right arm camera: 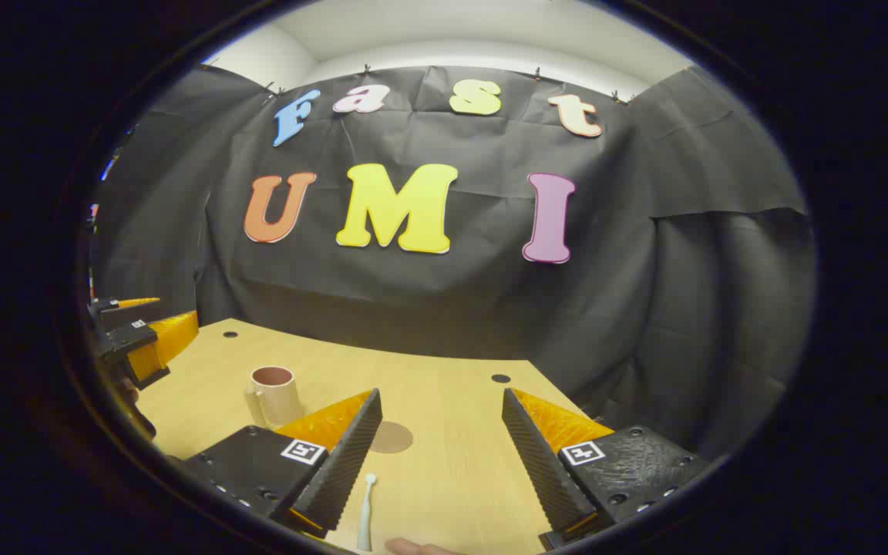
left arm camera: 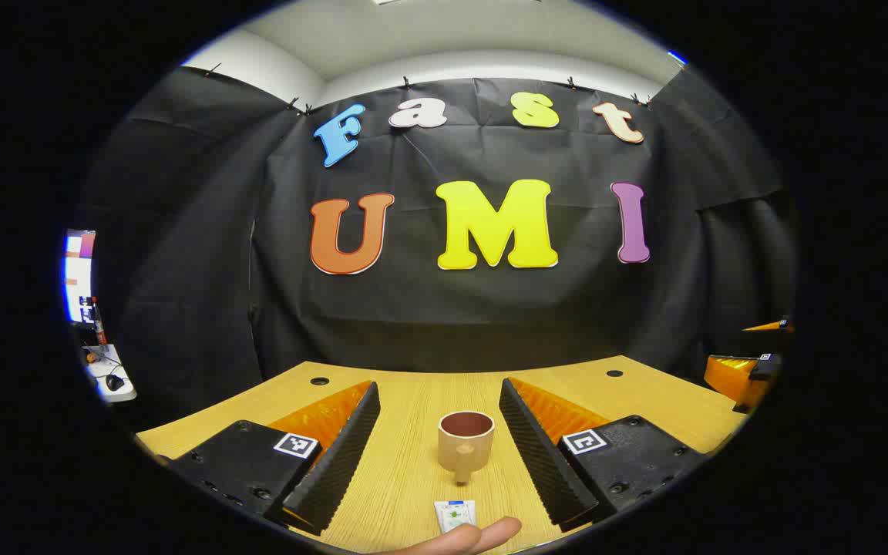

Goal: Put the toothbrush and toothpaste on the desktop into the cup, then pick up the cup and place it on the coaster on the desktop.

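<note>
Between your right gripper's (right arm camera: 440,455) wide, empty fingers the toothbrush (right arm camera: 367,509) lies lengthwise just ahead, while your left gripper (left arm camera: 440,447), likewise spread and empty, frames the toothpaste (left arm camera: 455,514) before the cup (left arm camera: 465,442).

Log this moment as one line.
left hand-held gripper open, facing cup | right hand-held gripper open over toothbrush | coaster bare

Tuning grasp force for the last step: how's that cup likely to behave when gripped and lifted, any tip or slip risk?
The cup stands upright and looks squat, so it probably resists tipping. Its wall looks smooth and matte, likely rigid; round sides could slip between flat fingers. The handle faces the left gripper, so off-centre weight may twist it slightly. Looks empty, so probably light.
</note>
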